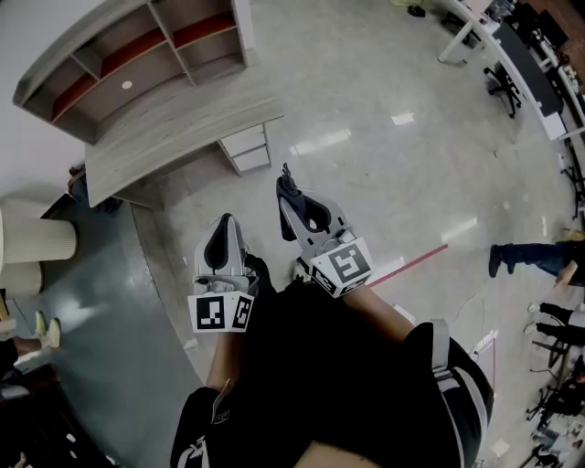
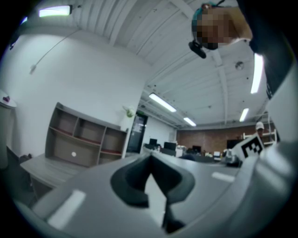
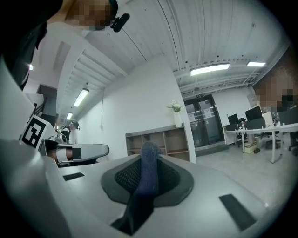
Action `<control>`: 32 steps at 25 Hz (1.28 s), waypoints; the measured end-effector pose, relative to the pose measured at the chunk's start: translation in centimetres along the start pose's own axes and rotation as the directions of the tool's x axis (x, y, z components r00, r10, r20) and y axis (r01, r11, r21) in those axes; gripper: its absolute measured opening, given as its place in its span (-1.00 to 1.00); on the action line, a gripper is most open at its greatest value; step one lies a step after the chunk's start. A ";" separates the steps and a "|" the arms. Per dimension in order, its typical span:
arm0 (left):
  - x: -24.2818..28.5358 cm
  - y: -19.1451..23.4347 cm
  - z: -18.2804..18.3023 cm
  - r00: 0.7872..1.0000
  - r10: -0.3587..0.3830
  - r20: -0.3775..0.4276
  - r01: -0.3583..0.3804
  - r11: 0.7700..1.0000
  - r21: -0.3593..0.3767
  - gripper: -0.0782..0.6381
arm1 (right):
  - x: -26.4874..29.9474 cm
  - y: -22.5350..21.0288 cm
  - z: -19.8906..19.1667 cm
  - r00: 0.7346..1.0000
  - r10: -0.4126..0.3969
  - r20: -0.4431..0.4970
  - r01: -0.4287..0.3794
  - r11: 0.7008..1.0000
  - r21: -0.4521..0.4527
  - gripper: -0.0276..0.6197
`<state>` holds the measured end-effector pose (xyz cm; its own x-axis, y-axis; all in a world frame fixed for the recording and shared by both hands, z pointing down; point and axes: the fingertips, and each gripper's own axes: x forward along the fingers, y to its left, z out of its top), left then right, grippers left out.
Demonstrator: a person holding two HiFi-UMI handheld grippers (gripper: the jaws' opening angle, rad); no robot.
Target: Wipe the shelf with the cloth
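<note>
Right gripper view: cloth (image 3: 148, 167) between fingers (image 3: 122, 179)

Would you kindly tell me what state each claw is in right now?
Left claw: closed, empty.
Right claw: closed on the blue cloth.

Two grippers show in the head view: the left gripper (image 1: 224, 224) at 7 o'clock and the right gripper (image 1: 288, 196) near the centre. There are two marker cubes, one on the left (image 1: 221, 313) and one on the right (image 1: 343, 265). One cloth (image 3: 149, 167) sits between the right gripper's fingers. One shelf (image 1: 137, 55) stands at 11 o'clock, with two red boards (image 1: 206, 27). One grey surface (image 1: 183, 128) lies before it, with one drawer unit (image 1: 245, 148) beneath. One red line (image 1: 411, 263) crosses the floor at 3 o'clock.
</note>
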<state>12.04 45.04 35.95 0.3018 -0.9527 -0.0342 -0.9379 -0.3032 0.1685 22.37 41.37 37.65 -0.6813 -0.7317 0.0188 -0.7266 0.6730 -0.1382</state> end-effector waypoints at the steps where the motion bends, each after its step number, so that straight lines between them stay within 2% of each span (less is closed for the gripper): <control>1: 0.3 0.2 0.0 1.000 -0.002 -0.002 0.002 1.000 -0.002 -0.77 | 0.3 -0.1 0.0 1.000 -0.002 -0.001 0.002 1.000 0.001 -0.77; 8: 4.7 3.7 -0.1 0.999 -0.036 0.004 0.036 0.999 -0.006 -0.77 | 5.0 -2.1 0.1 0.999 -0.040 0.005 0.040 0.999 -0.017 -0.77; 19: 13.6 13.1 2.3 0.993 -0.116 0.018 0.116 0.993 -0.018 -0.77 | 16.3 -5.1 1.5 0.990 -0.141 0.017 0.142 0.989 -0.045 -0.77; 32: 19.8 23.7 3.9 0.977 -0.215 -0.002 0.214 0.976 -0.049 -0.77 | 28.4 -5.4 1.7 0.969 -0.246 0.007 0.246 0.968 -0.056 -0.77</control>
<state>-4.93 18.94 35.39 0.4963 -0.8655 -0.0677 -0.8421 -0.4989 0.2049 7.10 16.80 37.26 -0.4813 -0.8754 0.0450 -0.8755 0.4776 -0.0732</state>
